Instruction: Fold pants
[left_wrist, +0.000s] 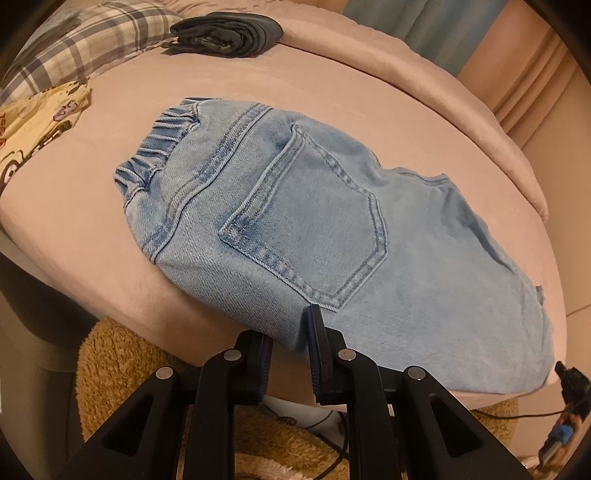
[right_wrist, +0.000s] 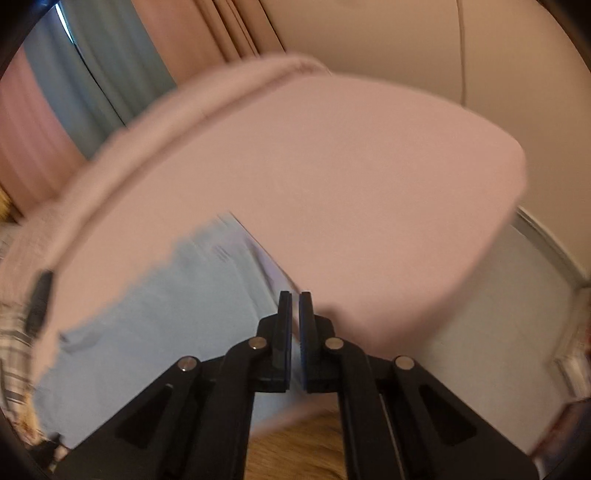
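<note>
Left claw (left_wrist: 291, 343) sits nearest the lens at the bed's near edge, fingers apart around the lower fold edge of the pants (left_wrist: 314, 221), not clenched. Pants lie folded on the pink bed (left_wrist: 92, 229), back pocket (left_wrist: 306, 218) up, elastic waistband (left_wrist: 155, 147) toward far left, overhanging the near edge slightly. Right claw (right_wrist: 294, 295): fingers nearly together with a narrow gap, gripping nothing, just beside the pants' blurred edge. Bare bed surface beyond it. Dark folded garment (left_wrist: 225, 33), plaid pillow (left_wrist: 92, 40) and printed yellow cloth (left_wrist: 37, 122) far left.
</note>
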